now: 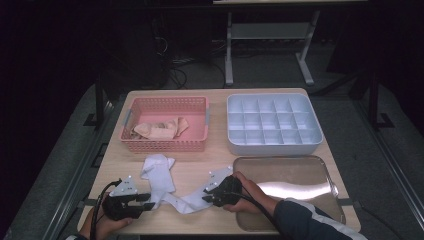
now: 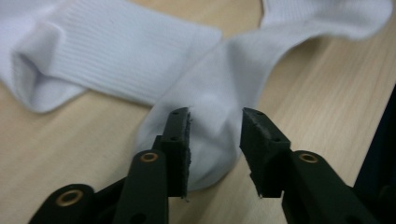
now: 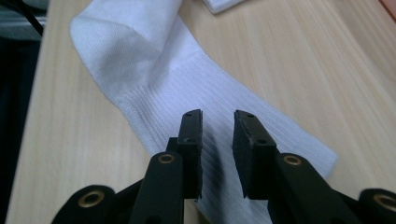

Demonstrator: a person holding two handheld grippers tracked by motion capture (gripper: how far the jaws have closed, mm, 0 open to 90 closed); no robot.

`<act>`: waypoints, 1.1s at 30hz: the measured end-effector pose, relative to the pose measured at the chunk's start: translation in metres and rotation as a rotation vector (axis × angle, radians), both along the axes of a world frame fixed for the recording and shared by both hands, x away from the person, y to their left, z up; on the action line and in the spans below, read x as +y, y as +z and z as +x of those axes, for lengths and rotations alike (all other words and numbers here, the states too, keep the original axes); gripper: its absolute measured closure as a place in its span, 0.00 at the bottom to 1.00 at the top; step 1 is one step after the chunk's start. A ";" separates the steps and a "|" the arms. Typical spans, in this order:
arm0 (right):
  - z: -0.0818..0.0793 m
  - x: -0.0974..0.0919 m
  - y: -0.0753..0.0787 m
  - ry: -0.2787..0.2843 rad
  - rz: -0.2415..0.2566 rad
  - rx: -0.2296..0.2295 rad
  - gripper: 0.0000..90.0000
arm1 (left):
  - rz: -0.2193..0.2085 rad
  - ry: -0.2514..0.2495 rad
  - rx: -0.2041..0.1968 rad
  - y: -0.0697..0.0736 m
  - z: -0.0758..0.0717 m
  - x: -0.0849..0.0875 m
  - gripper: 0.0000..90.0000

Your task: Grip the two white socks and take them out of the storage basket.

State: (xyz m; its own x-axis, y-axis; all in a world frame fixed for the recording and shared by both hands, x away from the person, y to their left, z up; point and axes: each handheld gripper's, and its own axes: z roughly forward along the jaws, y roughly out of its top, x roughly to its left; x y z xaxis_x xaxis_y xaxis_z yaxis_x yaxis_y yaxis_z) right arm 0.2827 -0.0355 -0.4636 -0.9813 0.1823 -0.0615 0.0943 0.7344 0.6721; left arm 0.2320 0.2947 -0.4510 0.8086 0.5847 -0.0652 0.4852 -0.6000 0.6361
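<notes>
Across the middle of the high view spreads the wooden tabletop (image 1: 115, 165), carrying everything else. At lower right of it lies a shiny metal tray (image 1: 300, 177), bare. Above that, at right centre, sits a white divided organiser (image 1: 272, 125) whose compartments hold nothing. At upper left of the tabletop stands a pink basket (image 1: 165, 124) with beige socks (image 1: 157, 130) lying in it.

Lower centre, a long white sock (image 1: 187, 202) stretches between the hands, with a second white sock (image 1: 157, 172) lying crumpled just above it, touching or overlapping it near the left.

At lower left, the left tool (image 2: 215, 126) has its jaws partly open astride the toe end of the long sock; the pads stand clear of the cloth, so nothing is gripped. At lower centre, the right tool (image 3: 217, 123) hovers with narrowly parted jaws over the ribbed cuff end, likewise gripping nothing.

By my reading, the work is early: two socks are out on the tabletop, neither folded nor paired, and no compartment filled. Straightening, folding and stowing remain.
</notes>
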 end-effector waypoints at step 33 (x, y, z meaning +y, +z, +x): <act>-0.003 -0.009 0.002 0.040 0.014 0.003 0.82 | -0.024 -0.046 0.031 -0.003 -0.002 -0.014 0.80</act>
State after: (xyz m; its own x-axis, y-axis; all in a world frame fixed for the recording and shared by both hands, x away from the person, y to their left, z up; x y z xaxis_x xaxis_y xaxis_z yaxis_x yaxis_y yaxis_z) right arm 0.2795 -0.0441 -0.4615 -0.9881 0.1433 -0.0562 0.0669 0.7285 0.6818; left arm 0.2298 0.2812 -0.4537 0.8320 0.5450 -0.1038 0.4770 -0.6071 0.6355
